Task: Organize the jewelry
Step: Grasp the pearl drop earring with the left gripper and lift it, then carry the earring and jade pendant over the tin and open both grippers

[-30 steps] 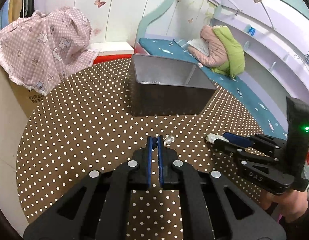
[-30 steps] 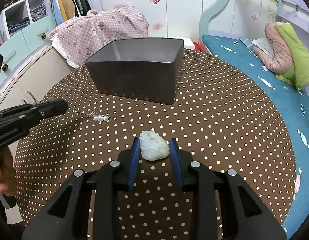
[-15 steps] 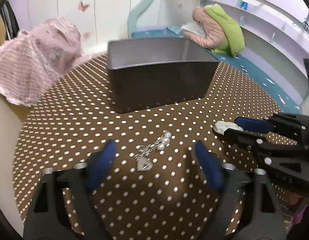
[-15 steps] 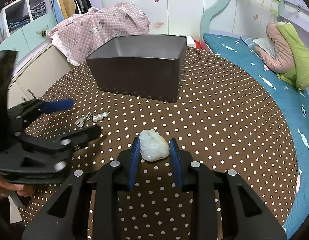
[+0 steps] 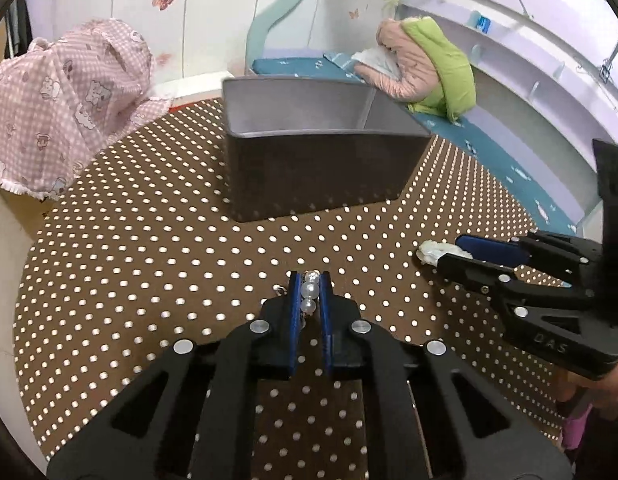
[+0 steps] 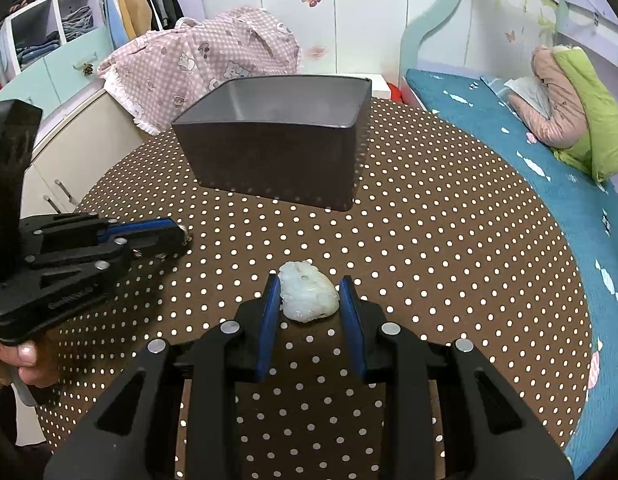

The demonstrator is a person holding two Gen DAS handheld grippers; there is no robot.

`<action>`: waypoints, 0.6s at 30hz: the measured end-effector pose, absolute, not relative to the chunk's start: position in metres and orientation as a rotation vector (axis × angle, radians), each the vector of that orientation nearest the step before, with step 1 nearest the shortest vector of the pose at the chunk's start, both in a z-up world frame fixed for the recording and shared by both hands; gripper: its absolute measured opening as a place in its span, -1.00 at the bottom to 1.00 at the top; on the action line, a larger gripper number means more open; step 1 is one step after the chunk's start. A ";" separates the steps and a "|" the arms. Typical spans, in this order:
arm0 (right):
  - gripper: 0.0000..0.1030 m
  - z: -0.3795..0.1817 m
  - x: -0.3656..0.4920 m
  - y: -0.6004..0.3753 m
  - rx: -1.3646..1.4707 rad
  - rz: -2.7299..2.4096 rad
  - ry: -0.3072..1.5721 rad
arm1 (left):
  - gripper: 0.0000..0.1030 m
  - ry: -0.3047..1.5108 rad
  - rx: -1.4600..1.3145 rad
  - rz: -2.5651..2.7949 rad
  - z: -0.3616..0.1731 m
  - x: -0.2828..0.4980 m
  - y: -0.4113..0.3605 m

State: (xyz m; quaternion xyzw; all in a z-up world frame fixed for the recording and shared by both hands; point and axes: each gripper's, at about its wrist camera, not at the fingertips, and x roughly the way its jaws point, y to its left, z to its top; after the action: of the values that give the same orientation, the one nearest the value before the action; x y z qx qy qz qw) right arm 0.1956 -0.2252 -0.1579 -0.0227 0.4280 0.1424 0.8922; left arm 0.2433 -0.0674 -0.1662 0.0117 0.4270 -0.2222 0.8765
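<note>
My left gripper (image 5: 310, 280) is shut on a pearl earring (image 5: 310, 291), its three white beads caught between the blue pads low over the table; it also shows at the left of the right wrist view (image 6: 181, 234). My right gripper (image 6: 308, 284) is shut on a pale white jade pendant (image 6: 307, 294) close above the table. In the left wrist view it sits at the right (image 5: 441, 254) with the pendant (image 5: 431, 251) sticking out. A dark grey open box (image 5: 321, 160) stands behind both, also seen in the right wrist view (image 6: 281, 140); its inside looks bare.
The round table has a brown cloth with white dots (image 5: 149, 240). A pink checked cloth (image 5: 61, 96) covers something at the far left edge. A blue bed (image 6: 549, 168) with a pink and green jacket (image 6: 577, 104) lies to the right.
My left gripper was shut a second ago, opened wide over the earring lying on the table, and has now closed on its pearls. My right gripper stayed shut on the pendant.
</note>
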 end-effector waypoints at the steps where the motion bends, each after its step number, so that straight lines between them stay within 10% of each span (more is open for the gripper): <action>1: -0.45 -0.157 0.195 -0.225 -0.051 0.298 0.885 | -0.83 0.880 0.019 -0.459 -0.161 0.242 -0.063; 18: -0.45 -0.093 0.191 -0.214 -0.105 0.341 0.747 | -0.83 0.678 -0.046 -0.456 -0.065 0.241 -0.029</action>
State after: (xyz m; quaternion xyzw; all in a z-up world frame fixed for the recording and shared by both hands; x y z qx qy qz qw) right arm 0.1911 -0.2136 -0.0930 -0.0509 0.3627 0.1658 0.9156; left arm 0.2414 -0.0291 -0.0654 -0.0224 0.3298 -0.2218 0.9174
